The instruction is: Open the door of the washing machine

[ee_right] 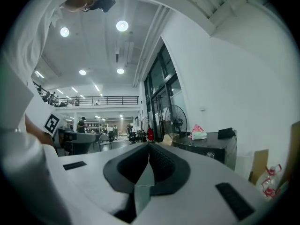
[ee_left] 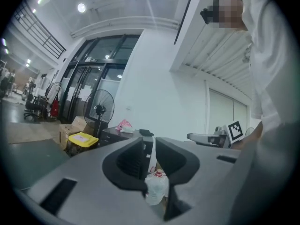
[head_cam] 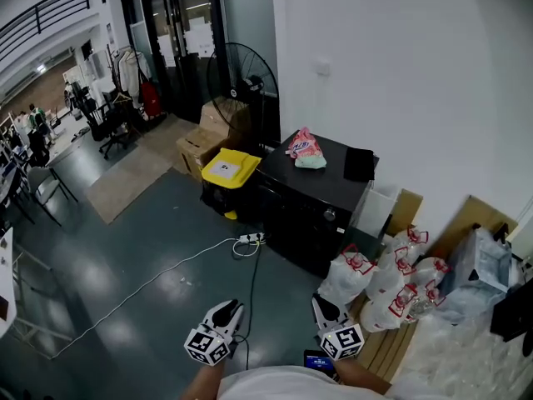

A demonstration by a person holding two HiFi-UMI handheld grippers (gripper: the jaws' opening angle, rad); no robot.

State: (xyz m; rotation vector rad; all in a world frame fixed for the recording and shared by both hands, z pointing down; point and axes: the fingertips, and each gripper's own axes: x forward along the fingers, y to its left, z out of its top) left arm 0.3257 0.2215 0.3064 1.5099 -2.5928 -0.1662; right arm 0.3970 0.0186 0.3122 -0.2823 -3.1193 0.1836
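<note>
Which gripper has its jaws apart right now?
The left gripper: a clear gap shows between its jaws, with nothing held. The right gripper has its jaws pressed together.

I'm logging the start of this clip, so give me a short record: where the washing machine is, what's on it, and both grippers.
washing machine: black, well ahead of both grippers, untouched
on top: pink packet, flat black thing
left gripper: jaws apart, empty
right gripper: jaws together, empty
beside machine: yellow bin, white bags
</note>
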